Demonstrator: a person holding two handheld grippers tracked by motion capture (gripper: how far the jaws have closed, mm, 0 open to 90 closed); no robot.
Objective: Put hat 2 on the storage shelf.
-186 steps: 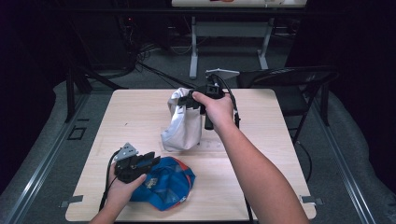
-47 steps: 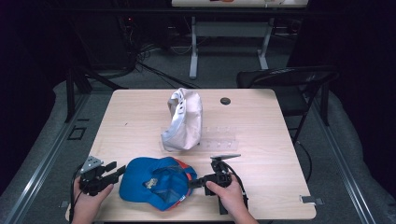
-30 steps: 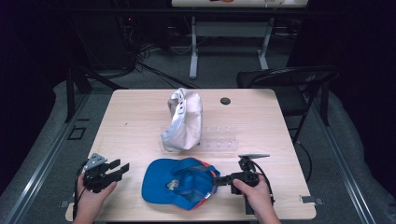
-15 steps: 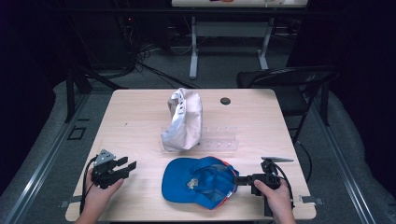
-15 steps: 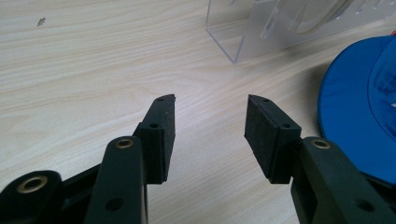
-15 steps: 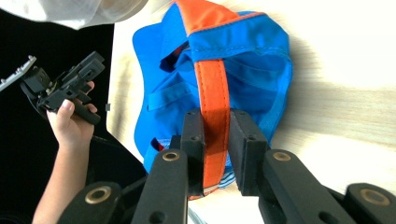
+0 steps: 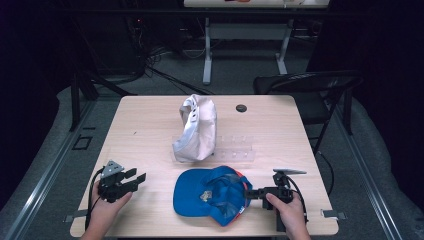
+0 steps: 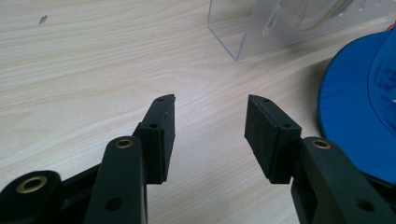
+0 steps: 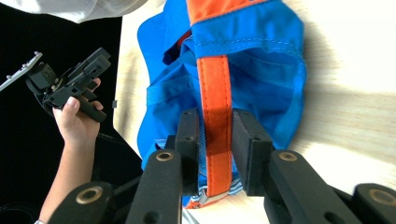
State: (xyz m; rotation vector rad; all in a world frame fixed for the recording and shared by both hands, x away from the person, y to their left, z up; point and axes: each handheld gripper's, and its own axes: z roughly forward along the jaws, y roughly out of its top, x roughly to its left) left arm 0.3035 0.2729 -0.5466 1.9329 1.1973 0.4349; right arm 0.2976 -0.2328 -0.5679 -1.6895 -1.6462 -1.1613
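A blue cap (image 7: pixel 210 192) with an orange back strap (image 9: pixel 215 93) lies upside down near the table's front edge. My right gripper (image 7: pixel 247 194) is at the cap's right side, low over the table. In the right gripper view its jaws (image 9: pixel 215 135) stand on either side of the orange strap; they have just been opening, and the pads look barely clear of it. My left gripper (image 7: pixel 137 177) hovers open at the front left, apart from the cap. Nothing is between its jaws (image 8: pixel 210 116), and the cap's brim (image 8: pixel 359 116) lies to their right.
A white cap (image 7: pixel 196 127) hangs on a clear plastic stand (image 7: pixel 235 150) in the middle of the table. A small black disc (image 7: pixel 241 107) lies at the back. A dark chair (image 7: pixel 310 87) stands behind the table's right corner.
The right gripper has pulled the blue cap to the right along the front edge. Its jaws have parted a little around the strap. The left gripper has drifted slightly right.
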